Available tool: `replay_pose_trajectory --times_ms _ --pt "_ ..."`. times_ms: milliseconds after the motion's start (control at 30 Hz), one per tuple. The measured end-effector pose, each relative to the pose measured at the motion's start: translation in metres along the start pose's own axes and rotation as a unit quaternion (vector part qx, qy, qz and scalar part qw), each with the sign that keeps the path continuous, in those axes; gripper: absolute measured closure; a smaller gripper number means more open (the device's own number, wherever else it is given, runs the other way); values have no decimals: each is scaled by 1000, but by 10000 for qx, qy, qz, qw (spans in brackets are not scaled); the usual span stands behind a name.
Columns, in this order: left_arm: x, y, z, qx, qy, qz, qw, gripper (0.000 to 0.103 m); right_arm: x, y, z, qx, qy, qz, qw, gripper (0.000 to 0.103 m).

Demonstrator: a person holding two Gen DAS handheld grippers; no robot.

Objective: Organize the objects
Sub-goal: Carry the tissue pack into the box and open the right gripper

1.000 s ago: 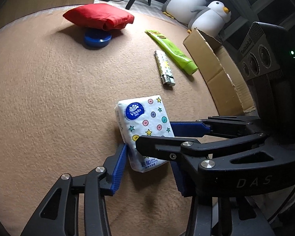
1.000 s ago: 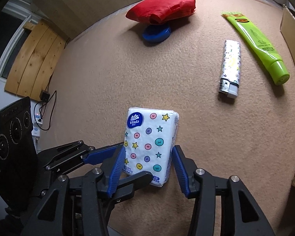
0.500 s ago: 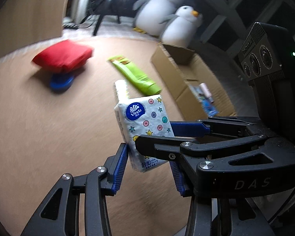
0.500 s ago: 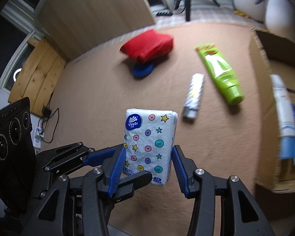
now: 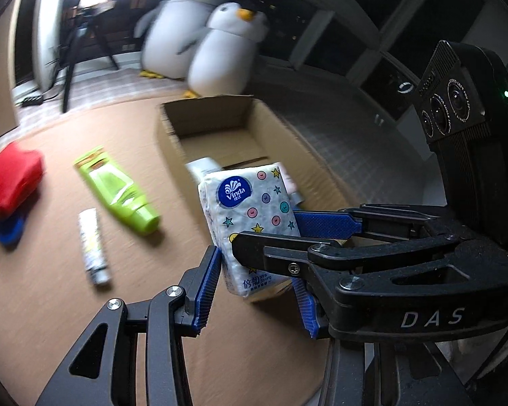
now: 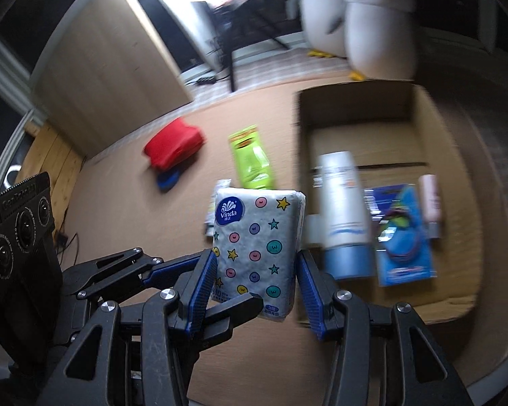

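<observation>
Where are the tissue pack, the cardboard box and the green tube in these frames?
tissue pack (image 6: pixel 259 237), right wrist view, middle of its printed front.
cardboard box (image 6: pixel 355 110), right wrist view, inside of its far wall.
green tube (image 5: pixel 118 191), left wrist view, middle of its body.

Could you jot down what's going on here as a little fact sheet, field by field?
held item: Vinda tissue pack, lifted off the carpet
grip: left gripper and right gripper both clamp it
destination nearby: open cardboard box
in the box: white tube with blue cap, blue packet, small pink bottle
on the carpet: green tube, lighter, red cloth bundle over a blue lid
background: two penguin plushies
</observation>
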State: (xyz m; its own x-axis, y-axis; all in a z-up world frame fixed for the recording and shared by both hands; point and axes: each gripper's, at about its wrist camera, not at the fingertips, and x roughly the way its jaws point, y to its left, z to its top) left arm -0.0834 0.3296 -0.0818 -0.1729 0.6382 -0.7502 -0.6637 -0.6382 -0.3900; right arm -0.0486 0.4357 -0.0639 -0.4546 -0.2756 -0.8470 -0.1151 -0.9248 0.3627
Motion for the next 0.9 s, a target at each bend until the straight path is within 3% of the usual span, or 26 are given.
replay_pose_trajectory --times_ms 300,567,700,900 --pt "41 -31 16 192 174 -136 9996 57 -8 -50 1 352 -84 -182 9992 58" --pt "55 -40 22 297 200 -128 9993 57 -7 -65 4 402 -83 -283 9988 57" --pt "51 -38 22 293 122 -98 9994 44 -6 -65 7 401 -141 -302 9986 55" --pt "46 -30 23 309 107 -15 9995 43 -5 -61 9 434 -211 -433 9979 49"
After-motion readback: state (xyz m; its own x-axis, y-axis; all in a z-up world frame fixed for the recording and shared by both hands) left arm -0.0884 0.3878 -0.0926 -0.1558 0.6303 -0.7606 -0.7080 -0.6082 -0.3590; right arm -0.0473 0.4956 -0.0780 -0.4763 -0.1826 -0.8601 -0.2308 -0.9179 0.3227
